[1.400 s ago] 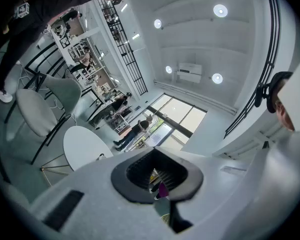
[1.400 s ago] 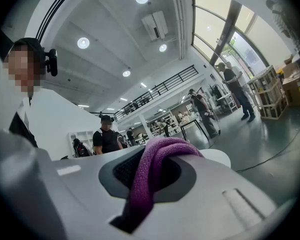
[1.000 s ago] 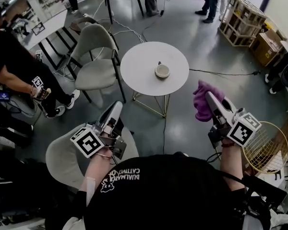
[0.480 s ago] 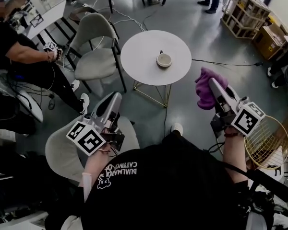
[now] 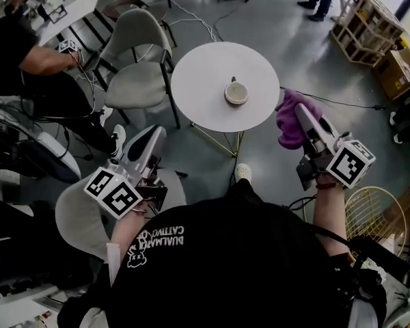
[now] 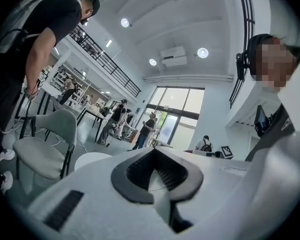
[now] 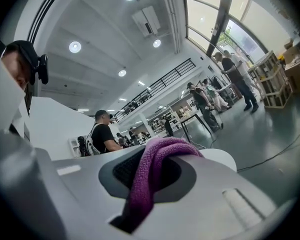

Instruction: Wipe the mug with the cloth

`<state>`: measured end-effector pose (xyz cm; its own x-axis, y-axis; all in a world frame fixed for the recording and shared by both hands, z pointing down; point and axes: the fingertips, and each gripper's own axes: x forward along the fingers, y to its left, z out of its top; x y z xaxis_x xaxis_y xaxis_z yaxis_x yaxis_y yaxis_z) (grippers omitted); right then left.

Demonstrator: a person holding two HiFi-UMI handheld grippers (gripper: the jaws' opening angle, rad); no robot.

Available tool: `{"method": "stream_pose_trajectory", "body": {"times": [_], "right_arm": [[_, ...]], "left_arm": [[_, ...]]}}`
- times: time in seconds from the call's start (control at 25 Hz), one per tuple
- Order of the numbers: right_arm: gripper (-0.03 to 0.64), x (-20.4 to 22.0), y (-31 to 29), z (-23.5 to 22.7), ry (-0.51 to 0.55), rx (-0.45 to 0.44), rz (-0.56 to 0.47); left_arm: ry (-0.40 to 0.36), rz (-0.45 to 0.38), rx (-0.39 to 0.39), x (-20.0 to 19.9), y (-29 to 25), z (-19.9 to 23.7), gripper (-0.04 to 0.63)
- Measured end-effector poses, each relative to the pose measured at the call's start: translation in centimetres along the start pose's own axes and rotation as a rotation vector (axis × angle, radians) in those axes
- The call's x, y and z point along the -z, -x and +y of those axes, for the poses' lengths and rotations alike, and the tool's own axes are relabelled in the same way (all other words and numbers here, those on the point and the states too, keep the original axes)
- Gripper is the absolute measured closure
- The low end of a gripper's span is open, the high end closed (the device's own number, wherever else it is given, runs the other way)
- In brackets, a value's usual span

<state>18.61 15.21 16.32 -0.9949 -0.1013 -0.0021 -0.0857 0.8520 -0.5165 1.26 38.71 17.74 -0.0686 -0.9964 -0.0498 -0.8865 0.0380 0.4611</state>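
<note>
Both grippers short of the table; mug untouched.

I note the right gripper [image 5: 302, 115] clenched on the purple cloth [image 5: 289, 123], which bunches over its jaws just beside the near right edge of the round white table [image 5: 198, 80]. The left gripper [image 5: 149, 137] is closed tight with nothing between its jaws, well apart from the table. The mug [image 5: 236, 92] stands upright, right of the table's centre, clear of both grippers.
</note>
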Motion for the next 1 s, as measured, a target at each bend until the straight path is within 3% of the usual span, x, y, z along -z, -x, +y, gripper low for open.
{"method": "stream_pose_trajectory", "body": {"times": [0.32, 0.6, 0.88, 1.0], "right_arm": [[0.568, -5.0, -7.3, -7.9, 0.01, -0.052, 0.037], [0.568, -7.3, -14.0, -15.7, -0.04, -0.082, 0.105], [0.568, -6.3, -18.9, -22.1, -0.105, -0.127, 0.183], [0.568, -4.3, -20.4, -24.3, -0.146, -0.164, 0.214]], "left_arm": [[-0.039, 0.022, -0.095, -1.3, -8.4, 3.9, 0.598], [0.002, 0.044, -0.142, -1.6, -17.3, 7.7, 0.598], [-0.028, 0.14, -0.177, 0.8, -25.3, 10.3, 0.598], [-0.13, 0.237, -0.182, 3.3, -28.3, 11.4, 0.598]]}}
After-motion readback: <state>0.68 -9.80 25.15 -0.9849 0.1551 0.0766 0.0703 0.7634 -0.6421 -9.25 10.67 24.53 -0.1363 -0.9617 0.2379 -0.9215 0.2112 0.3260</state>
